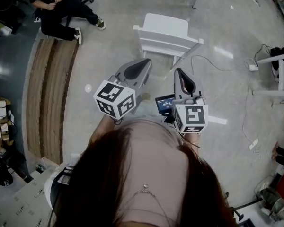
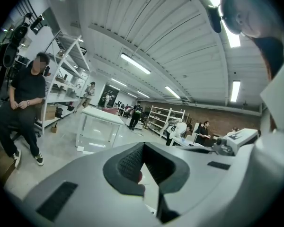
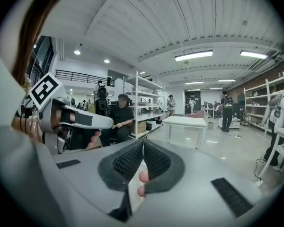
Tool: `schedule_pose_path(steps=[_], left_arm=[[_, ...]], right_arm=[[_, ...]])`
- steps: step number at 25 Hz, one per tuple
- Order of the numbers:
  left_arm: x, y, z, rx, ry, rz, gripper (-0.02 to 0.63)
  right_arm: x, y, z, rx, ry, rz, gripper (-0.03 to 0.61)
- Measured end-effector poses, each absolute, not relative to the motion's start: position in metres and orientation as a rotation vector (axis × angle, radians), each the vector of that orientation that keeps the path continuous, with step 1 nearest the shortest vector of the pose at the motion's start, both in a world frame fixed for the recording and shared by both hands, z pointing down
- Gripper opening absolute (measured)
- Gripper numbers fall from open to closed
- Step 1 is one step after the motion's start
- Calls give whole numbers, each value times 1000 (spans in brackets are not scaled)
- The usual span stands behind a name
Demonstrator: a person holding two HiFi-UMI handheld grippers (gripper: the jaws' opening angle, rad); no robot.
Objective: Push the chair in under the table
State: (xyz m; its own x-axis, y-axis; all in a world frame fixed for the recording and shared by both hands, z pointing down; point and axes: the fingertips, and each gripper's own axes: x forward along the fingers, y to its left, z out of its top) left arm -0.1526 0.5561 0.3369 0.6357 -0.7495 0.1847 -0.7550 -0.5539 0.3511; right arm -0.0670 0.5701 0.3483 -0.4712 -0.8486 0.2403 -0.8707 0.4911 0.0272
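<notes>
Workshop floor (image 1: pixel 109 46) all round us. Our left claw (image 1: pixel 143 64) is pinched together and empty. The white chair (image 1: pixel 168 34) sits just ahead of both claws, short of the table (image 3: pixel 184 120) beyond. Our right claw (image 1: pixel 180 75) is closed too, probably for shoving rather than grabbing.

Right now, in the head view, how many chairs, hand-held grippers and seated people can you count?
White slat-back chair: 1
Grey hand-held grippers: 2, left gripper and right gripper
Seated person in black clothes: 1
Total: 4
</notes>
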Motion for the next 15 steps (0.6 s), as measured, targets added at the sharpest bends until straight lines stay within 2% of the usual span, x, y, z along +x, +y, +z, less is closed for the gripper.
schedule_pose_path(steps=[15], left_arm=[[-171,499,345,2499,-1162,51,8]], right_arm=[[-75,521,355,1526,-2459,164,21]])
